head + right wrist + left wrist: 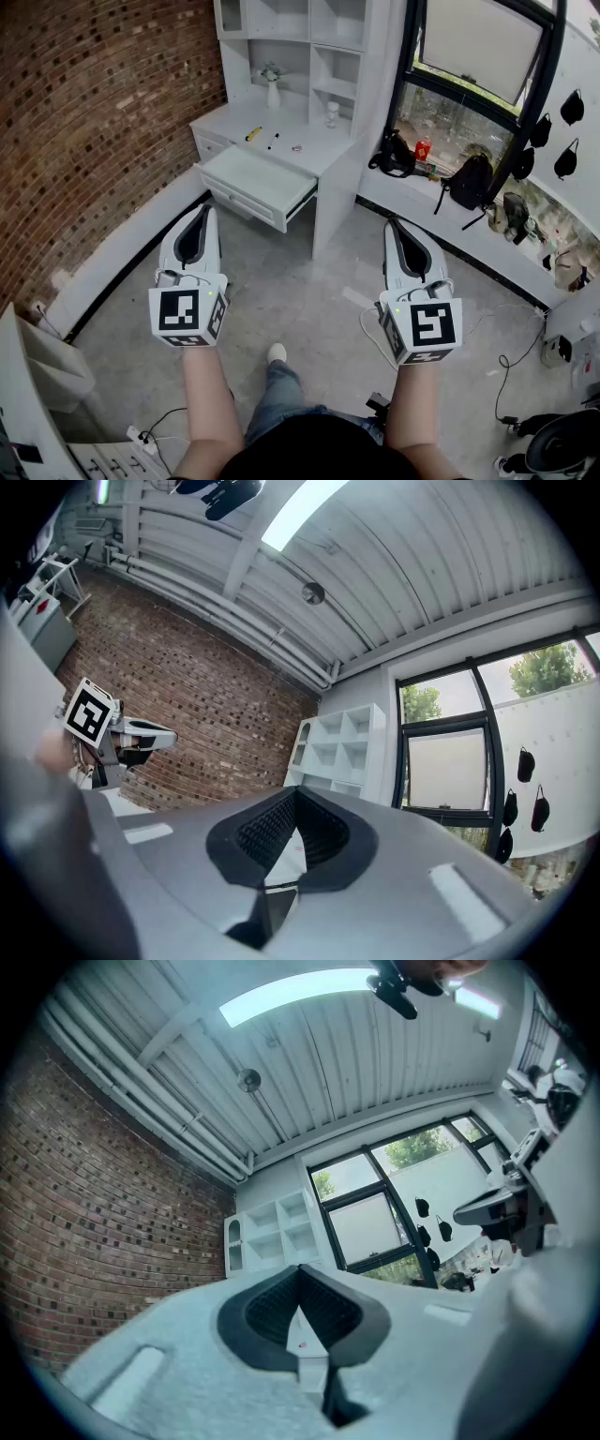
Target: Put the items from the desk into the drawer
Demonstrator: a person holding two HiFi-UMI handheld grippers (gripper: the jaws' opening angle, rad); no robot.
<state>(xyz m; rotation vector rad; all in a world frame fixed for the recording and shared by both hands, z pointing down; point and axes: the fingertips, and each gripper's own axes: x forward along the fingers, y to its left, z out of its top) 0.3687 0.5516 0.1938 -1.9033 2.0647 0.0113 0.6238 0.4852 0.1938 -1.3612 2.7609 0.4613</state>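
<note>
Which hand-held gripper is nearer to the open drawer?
Left. The left hand-held gripper is just in front of the drawer; the right hand-held gripper is farther, off to its right.

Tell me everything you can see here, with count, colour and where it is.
Desk: one, white, against the brick wall.
Drawer: one, white, pulled open below the desktop.
Yellow item: one, yellow, desktop left.
Pen: one, black, desktop middle.
Small item: one, pinkish, right of the pen.
Vase: one, white, back of desktop.
Backpacks: two, black, window ledge.
Bottle: one, red, between the backpacks.
Left gripper: one, white, shut, nothing held.
Right gripper: one, white, shut, nothing held.
</note>
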